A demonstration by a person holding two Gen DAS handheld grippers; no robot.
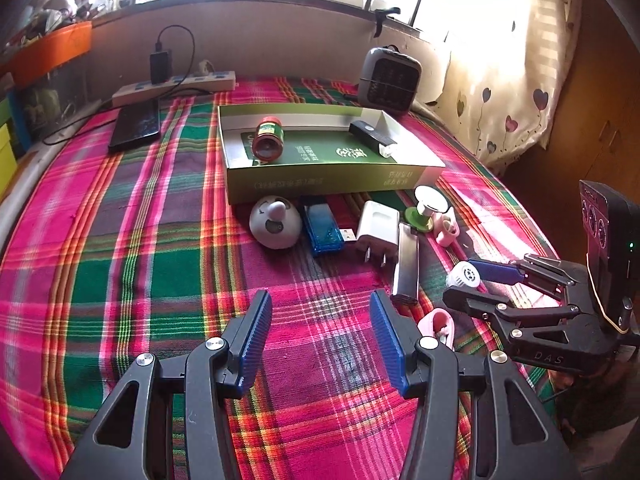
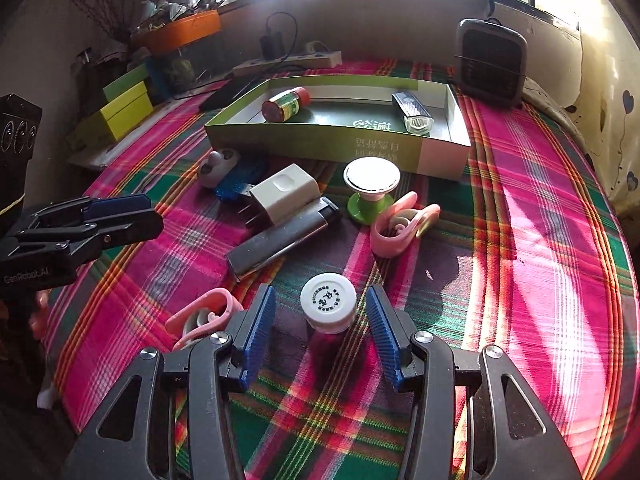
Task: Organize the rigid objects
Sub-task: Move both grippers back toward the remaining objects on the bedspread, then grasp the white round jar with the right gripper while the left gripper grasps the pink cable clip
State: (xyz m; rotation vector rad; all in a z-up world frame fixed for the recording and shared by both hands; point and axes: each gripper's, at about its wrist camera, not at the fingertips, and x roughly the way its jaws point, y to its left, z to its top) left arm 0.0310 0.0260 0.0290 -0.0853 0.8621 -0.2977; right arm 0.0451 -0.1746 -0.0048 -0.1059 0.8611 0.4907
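A small white bottle (image 2: pixel 329 307) stands on the plaid cloth (image 2: pixel 540 240) between the right gripper (image 2: pixel 320 320)'s released jaws, apparently bound for the green box (image 2: pixel 320 140); the left gripper (image 1: pixel 320 320) hangs released, empty.

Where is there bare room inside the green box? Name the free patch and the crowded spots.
In the green box, the floor is bare between the red-capped bottle at one end and the black-and-clear case at the other. In front of the box it is crowded: white charger, lighter, pink clips.
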